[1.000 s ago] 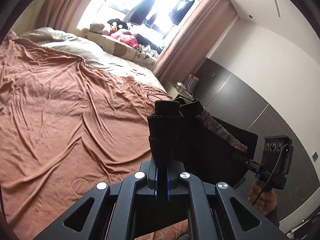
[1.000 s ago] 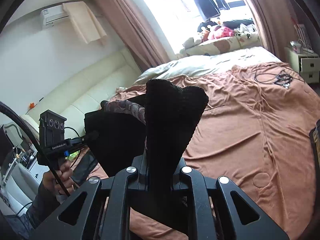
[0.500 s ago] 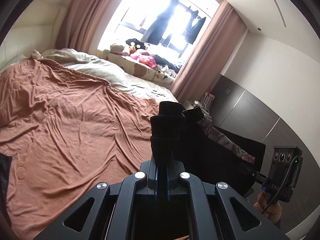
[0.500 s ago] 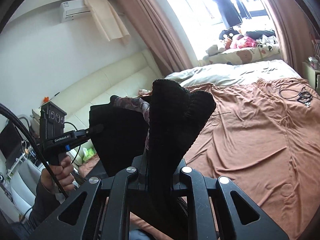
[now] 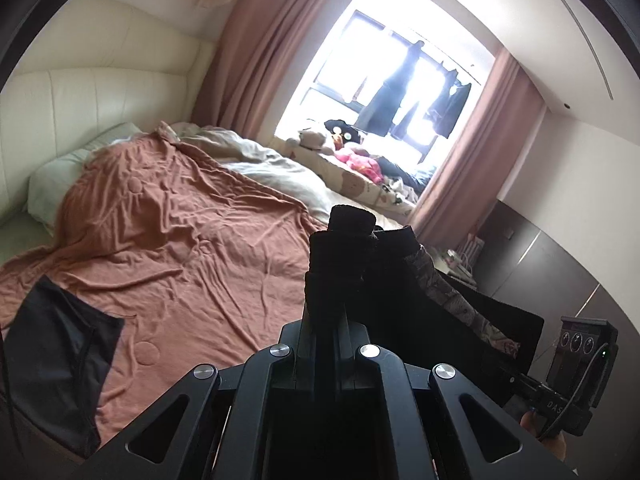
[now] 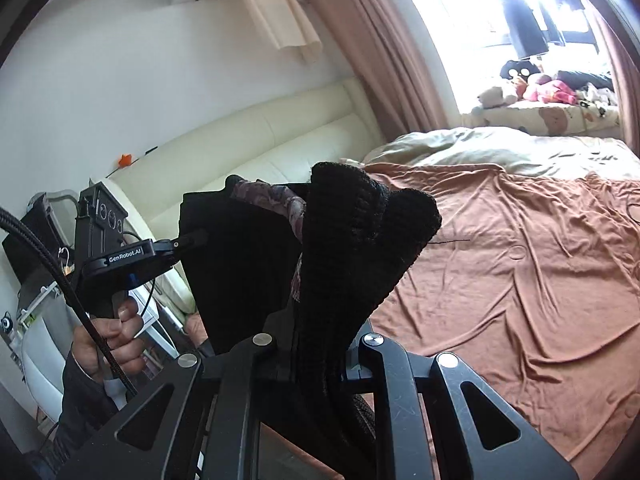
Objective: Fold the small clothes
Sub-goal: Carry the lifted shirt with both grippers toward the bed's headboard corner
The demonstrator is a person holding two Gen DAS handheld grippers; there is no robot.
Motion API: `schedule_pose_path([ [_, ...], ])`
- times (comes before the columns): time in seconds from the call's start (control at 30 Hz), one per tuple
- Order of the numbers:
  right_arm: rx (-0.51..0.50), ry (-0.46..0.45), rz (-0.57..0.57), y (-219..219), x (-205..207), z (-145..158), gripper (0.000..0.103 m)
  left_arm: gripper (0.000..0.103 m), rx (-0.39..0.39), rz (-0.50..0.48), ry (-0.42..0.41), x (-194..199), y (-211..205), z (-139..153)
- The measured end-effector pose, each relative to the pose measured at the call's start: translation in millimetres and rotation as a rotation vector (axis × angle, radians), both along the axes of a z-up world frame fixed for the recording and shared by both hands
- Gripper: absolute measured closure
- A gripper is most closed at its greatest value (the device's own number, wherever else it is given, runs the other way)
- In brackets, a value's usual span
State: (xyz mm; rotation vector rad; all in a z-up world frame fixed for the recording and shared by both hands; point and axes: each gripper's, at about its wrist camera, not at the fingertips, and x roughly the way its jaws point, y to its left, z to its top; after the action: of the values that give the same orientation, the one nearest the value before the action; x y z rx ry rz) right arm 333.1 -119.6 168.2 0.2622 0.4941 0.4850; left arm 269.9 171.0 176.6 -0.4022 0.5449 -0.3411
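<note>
you are holding the left tongs [image 5: 338, 312] pinched together on the black knit edge of a small black garment [image 5: 416, 280], and the fabric is bunching up out of the closed jaws as a thick fold. you are keeping the right tongs [image 6: 320, 320] clamped in the same way on the opposite edge, where the knit is fanning upward in two rounded lobes. the garment [image 6: 240, 264] is hanging in the air between your two hands, clear of the bed, with its long axis running from one pair of tongs across to the other. a patterned band [image 6: 272, 196] is showing along its top edge, and the dark panel is dropping below that line.

from the left wrist view, the cloth is stretching off to the right toward your other tool; from the right wrist view it is stretching to the left. neither hand is looking nearer to it than the other, since each has a corner.

below and beyond, the brown bedsheet [image 5: 192, 256] is lying wrinkled but open, so laying the piece down probably means lowering both hands forward together and keeping that held edge level. another black garment [image 5: 52, 360] is lying near the lower left of the sheet. farther off, a cream duvet [image 5: 264, 168], stuffed toys [image 6: 516, 88] on the sill and the bright window are filling the back of the room.
</note>
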Motion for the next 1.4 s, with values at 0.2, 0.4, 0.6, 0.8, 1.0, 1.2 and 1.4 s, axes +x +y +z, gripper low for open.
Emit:
schedule_pose_path([
  [0.2,-0.008,0.019,0.092,41.2,40.4,-7.0,0.093,0.098,0.02,0.077,0.012,-3.9,63.4,-8.8],
  [0.4,-0.006,0.011,0.177,86.5,73.1,-12.5,0.093,0.098,0.051,0.148,0.009,-2.6,129.1,-6.2],
  [0.6,0.005,-0.003,0.243,131.4,99.2,-22.9,0.093,0.098,0.101,0.21,0.0,5.3,185.0,5.3],
  [0.8,0.0,-0.001,0.292,172.2,124.0,-38.4,0.093,0.098,0.138,0.261,0.008,6.7,230.2,0.2],
  [1.0,-0.002,0.013,0.362,209.6,133.4,-55.5,0.093,0.098,0.154,0.299,0.04,4.6,267.0,-11.2],
  [1.2,-0.021,0.037,0.423,251.5,145.4,-67.7,0.093,0.098,0.148,0.332,0.075,-5.8,296.9,-30.4],
  [1.4,-0.026,0.077,0.46,288.9,166.9,-89.4,0.093,0.098,0.149,0.354,0.13,4.1,321.3,-55.6],
])
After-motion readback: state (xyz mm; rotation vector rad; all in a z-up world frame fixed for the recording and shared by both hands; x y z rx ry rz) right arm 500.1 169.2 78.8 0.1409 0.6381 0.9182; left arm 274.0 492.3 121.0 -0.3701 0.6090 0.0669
